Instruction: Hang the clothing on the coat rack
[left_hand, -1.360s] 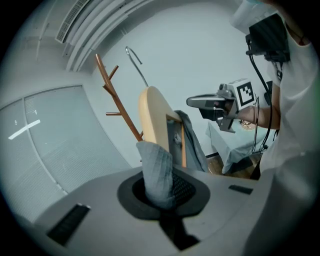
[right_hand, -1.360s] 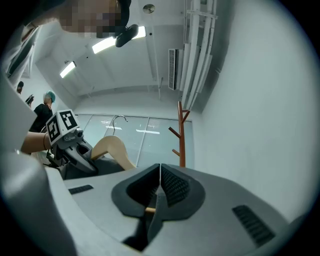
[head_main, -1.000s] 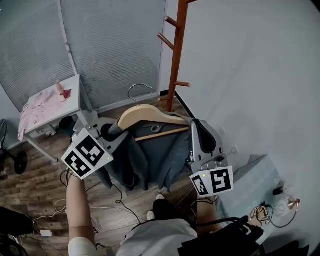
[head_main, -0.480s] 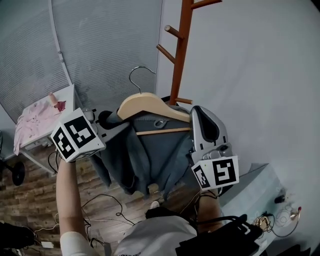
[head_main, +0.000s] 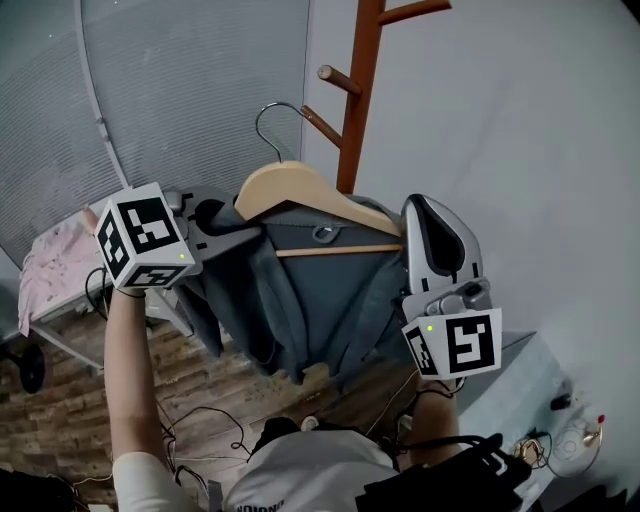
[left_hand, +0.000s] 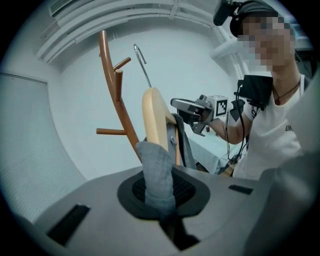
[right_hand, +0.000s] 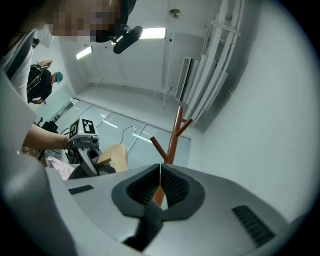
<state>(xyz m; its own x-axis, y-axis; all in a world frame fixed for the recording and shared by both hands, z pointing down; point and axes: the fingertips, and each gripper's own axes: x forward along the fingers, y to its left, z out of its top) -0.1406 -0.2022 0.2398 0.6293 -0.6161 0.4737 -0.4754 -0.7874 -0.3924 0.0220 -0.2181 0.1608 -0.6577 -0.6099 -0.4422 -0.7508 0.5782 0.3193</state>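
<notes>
A grey-blue garment (head_main: 320, 300) hangs on a pale wooden hanger (head_main: 300, 192) with a wire hook (head_main: 268, 118), held up in front of the brown coat rack (head_main: 360, 90). My left gripper (head_main: 238, 232) is shut on the garment's left shoulder; the cloth (left_hand: 157, 170) stands up between its pads, with the hanger (left_hand: 154, 120) beyond. My right gripper (head_main: 425, 205) sits at the hanger's right end with its jaws closed to a thin line (right_hand: 160, 167). A dark strip of cloth (right_hand: 149, 220) trails back from them. The rack's pegs (head_main: 335, 80) lie just past the hook.
A small table (head_main: 60, 325) with pink cloth (head_main: 45, 265) stands at the left by the blinds. Cables run over the wooden floor (head_main: 200, 400). A pale blue surface (head_main: 520, 370) with wires is at the lower right. Another person (right_hand: 42, 80) stands far off.
Both grippers have risen with the hanger and garment. The hook now sits higher and closer to the rack's pegs. Both grips are unchanged.
</notes>
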